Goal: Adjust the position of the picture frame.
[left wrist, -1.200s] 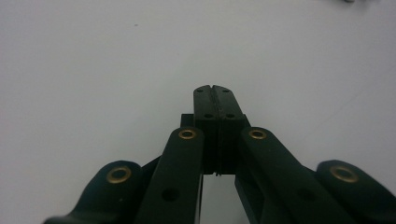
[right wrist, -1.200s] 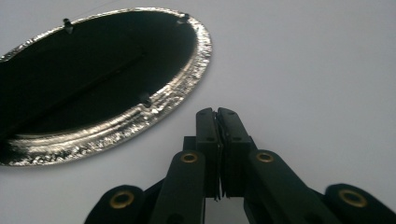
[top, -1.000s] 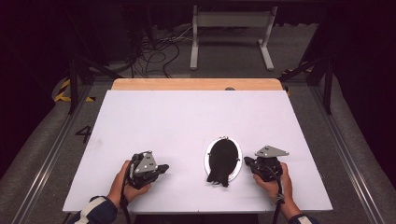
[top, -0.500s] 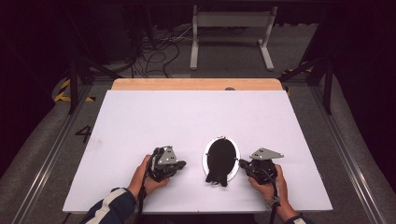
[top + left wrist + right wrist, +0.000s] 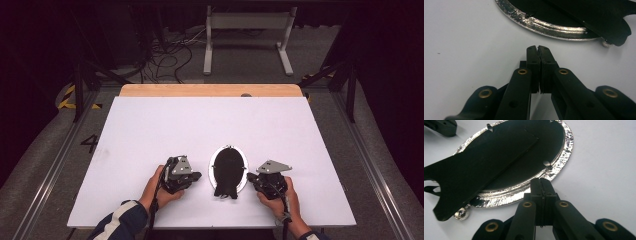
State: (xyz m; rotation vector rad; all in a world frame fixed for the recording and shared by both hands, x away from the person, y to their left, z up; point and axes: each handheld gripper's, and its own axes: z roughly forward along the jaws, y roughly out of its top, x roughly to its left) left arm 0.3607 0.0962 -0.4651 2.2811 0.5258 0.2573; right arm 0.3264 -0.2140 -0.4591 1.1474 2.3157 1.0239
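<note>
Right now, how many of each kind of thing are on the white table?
Oval silver frame, back up, black stand flap out: 1
Grippers, left and right, jaws shut: 2
Hands, left and right: 2
Total: 5

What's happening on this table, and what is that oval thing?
A person holds a two-jaw gripper in each hand at a white table. Between them lies an oval silver-rimmed frame, face down, with a black back and fold-out stand. The left gripper and right gripper are both shut, holding nothing, poised at either side of the frame.
</note>
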